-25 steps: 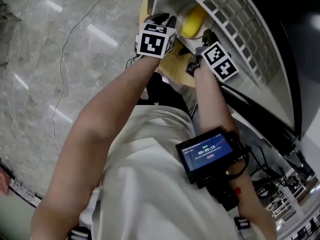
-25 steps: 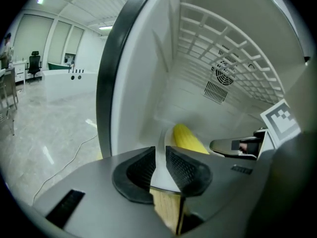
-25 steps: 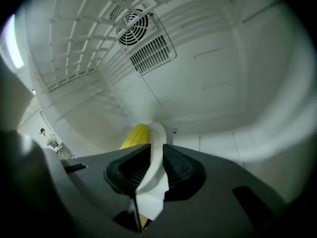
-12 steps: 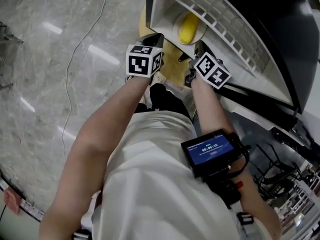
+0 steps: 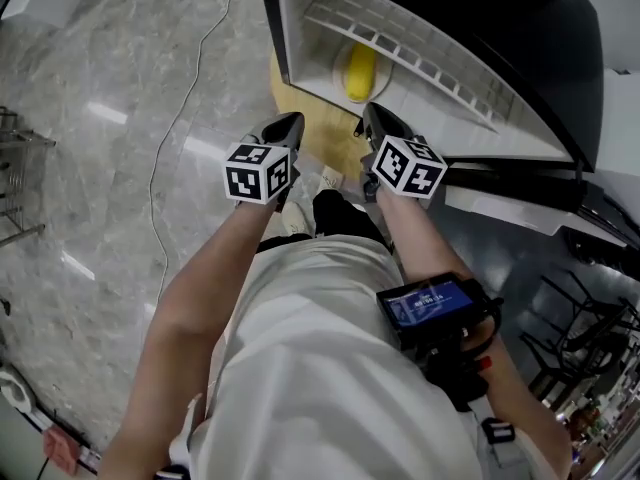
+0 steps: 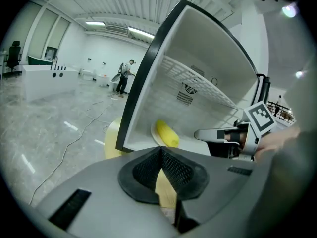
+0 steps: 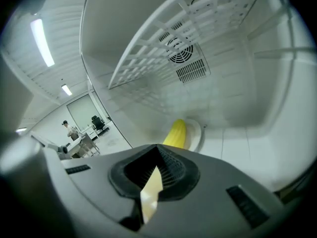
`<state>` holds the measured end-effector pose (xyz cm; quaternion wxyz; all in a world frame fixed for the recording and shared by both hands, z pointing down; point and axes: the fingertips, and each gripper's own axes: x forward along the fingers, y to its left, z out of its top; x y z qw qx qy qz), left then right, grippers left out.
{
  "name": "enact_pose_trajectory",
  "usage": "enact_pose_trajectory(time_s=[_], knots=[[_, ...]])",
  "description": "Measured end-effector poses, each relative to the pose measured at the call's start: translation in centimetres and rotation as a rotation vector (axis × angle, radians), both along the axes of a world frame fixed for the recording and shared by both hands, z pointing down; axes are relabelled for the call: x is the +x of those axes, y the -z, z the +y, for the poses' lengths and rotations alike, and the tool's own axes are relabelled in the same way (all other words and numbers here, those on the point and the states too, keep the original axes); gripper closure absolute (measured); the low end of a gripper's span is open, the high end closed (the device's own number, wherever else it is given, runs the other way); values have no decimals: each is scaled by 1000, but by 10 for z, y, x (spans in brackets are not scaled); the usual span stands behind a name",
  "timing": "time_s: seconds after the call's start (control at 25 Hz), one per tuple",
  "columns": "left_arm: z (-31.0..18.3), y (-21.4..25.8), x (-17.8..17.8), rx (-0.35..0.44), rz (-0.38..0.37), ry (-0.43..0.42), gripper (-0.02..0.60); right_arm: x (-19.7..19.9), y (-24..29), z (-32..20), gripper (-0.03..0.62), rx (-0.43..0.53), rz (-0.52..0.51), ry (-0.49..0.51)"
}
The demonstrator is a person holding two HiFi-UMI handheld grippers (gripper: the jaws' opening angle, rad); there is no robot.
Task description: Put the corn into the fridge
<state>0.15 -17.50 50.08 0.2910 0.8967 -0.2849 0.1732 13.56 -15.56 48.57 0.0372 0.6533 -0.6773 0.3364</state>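
Note:
A yellow corn cob (image 5: 358,71) lies on a small white plate (image 5: 341,58) on the floor of the open white fridge (image 5: 300,38), under its wire shelf (image 5: 420,43). My left gripper (image 5: 289,121) and right gripper (image 5: 371,114) hang side by side just outside the fridge mouth, both shut and empty. In the left gripper view the corn (image 6: 167,134) lies beyond the closed left gripper (image 6: 161,150), with the right gripper (image 6: 218,134) at the right. Past the right gripper (image 7: 157,148), whose pads meet, the corn (image 7: 176,133) rests on its plate (image 7: 196,133).
The fridge stands on a round pale wooden top (image 5: 287,93). A thin cable (image 5: 190,78) runs across the marble floor at the left. A device with a lit screen (image 5: 432,303) is strapped to the right forearm. A person (image 6: 124,76) stands far off in the hall.
Both grippers have drawn back from the fridge mouth toward the person. The right gripper, close beside the plate a second ago, is now clear of it. The corn stays on its plate.

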Motion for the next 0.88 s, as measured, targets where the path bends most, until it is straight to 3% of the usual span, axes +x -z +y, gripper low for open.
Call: enact_pose_trajectory(time_s=[0.36,0.88], knots=[[36,28,-26,35,77,-67,574,-26,42,29,586,114,5,103],[78,84,-25,100,174,-149,574,-57,88,88,586,252,-45,194]])
